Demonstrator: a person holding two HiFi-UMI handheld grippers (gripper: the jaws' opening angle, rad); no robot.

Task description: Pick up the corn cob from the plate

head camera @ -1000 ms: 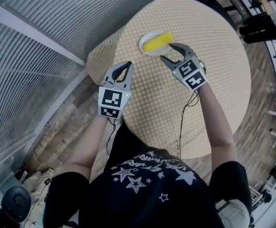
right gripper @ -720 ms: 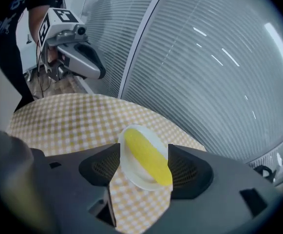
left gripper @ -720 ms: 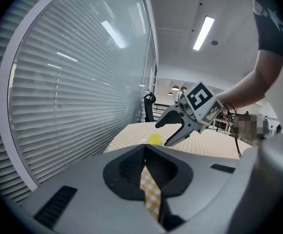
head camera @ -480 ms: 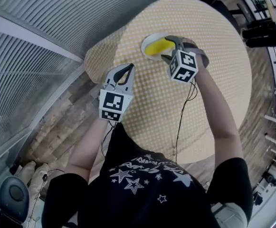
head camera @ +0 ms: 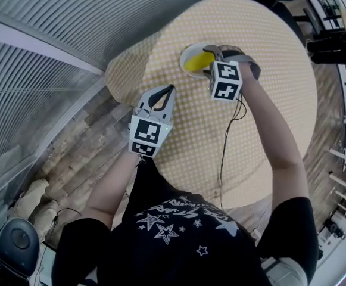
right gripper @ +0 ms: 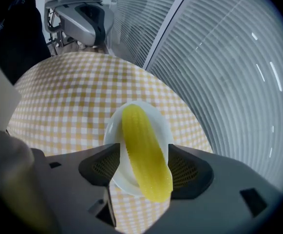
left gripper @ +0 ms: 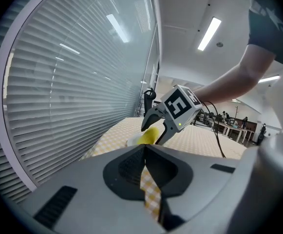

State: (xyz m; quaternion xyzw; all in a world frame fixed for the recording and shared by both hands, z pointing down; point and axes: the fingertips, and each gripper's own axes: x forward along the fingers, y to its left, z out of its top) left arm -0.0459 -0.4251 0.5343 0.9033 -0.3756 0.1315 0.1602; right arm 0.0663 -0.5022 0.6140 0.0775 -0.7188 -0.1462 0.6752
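"Corn cob point(right gripper: 143, 145), yellow, long and pebbled: position?"

"It lies lengthwise on the small white oval plate point(right gripper: 110, 130). The plate is on the round table with the yellow-checked cloth point(head camera: 280, 46). The cob is not lifted, and it sits between the jaws of the right gripper point(head camera: 208, 61)."

"Change over the last second?"

"The right gripper was beside the plate, jaws only partly spread. It has since rolled, tipped nose-down and come over the plate. The jaws now stand fully spread, one on each side of the cob's near end. As far as I can see, the pads are not pressing on it."

"Left gripper point(head camera: 170, 90)?"

"Jaws clenched, nothing between them. It sits near the table's edge, well apart from the plate, and has hardly shifted."

"Meaning for the task?"

"The approach looks complete. By my judgement, the remaining steps are to close on the cob, then raise it. Caution: a round cob may roll on closing, or drag the plate."
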